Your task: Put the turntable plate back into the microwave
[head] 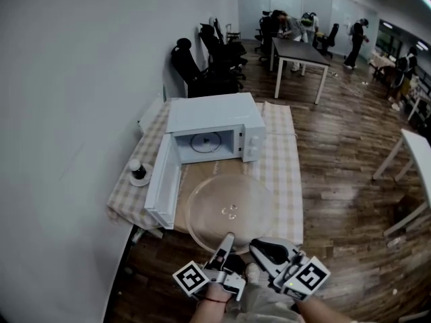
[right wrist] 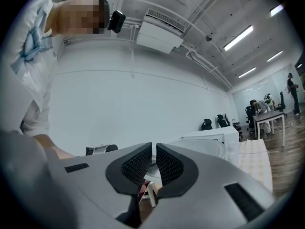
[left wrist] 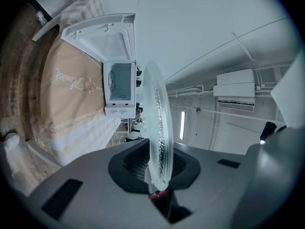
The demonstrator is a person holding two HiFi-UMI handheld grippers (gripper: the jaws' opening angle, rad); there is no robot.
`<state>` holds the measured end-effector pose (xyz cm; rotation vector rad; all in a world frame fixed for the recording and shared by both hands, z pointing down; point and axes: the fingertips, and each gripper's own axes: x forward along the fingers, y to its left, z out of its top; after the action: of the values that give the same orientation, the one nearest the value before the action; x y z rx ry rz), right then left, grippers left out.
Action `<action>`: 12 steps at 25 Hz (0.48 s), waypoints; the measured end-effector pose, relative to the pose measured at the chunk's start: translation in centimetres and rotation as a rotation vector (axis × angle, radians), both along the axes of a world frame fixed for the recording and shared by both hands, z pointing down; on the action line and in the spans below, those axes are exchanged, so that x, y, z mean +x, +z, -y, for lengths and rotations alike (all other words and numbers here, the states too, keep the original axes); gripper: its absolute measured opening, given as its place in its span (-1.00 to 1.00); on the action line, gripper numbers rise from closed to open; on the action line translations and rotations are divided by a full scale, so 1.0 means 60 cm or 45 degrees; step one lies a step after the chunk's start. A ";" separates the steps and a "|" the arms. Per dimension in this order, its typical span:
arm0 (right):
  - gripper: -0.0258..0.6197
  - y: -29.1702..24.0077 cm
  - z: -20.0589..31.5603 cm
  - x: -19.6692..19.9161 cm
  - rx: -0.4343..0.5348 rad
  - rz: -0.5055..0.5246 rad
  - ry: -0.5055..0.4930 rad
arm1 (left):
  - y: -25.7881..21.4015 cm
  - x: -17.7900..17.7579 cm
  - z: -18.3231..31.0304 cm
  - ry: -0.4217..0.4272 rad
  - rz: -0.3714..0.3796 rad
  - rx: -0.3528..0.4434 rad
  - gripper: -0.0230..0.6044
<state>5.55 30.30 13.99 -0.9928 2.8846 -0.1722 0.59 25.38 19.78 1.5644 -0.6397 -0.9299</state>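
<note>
Where the long table [head: 283, 180] under its beige checked cloth runs away from the person, a white box-shaped microwave [head: 212, 116] stands at the far end. Its white door [head: 161, 184] is swung wide open to the left and its cavity is bare and facing the near side. Over the near end of the table, in front of that opening, hangs the round clear-glass turntable plate [head: 229, 210], roughly level and wider than anything else on the near half.

A plate like this is probably heavy for its thickness, fully stiff, smooth enough to slip, and likely to chip or shatter if it knocks the cavity edge. The raised rim is the only sensible place to grip it. A grip at one point on the rim leaves the whole disc hanging out beyond it, so it will want to droop.

The left gripper [head: 227, 241] has exactly that hold. Its jaws are nearly together, and the ribbed black pads are clamped on the near rim, which the left gripper view shows edge-on between them. The right gripper [head: 259, 247] sits just to the right, beside the same near rim. Its jaws are closed pad to pad on nothing. Whether its tip touches the glass cannot be told.
</note>
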 end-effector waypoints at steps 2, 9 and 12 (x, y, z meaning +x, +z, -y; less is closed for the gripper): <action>-0.82 0.008 0.025 0.001 -0.014 -0.009 -0.010 | 0.006 0.000 0.022 -0.016 0.006 0.002 -0.83; -0.82 0.057 0.131 0.004 -0.077 -0.042 -0.090 | 0.039 0.009 0.123 -0.108 0.004 -0.022 -0.83; -0.82 0.071 0.181 -0.001 -0.079 -0.063 -0.137 | 0.055 0.008 0.174 -0.161 -0.001 -0.031 -0.83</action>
<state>5.51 19.46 18.24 -0.8637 2.9964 -0.2493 1.09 14.93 23.08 1.5155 -0.7538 -1.0126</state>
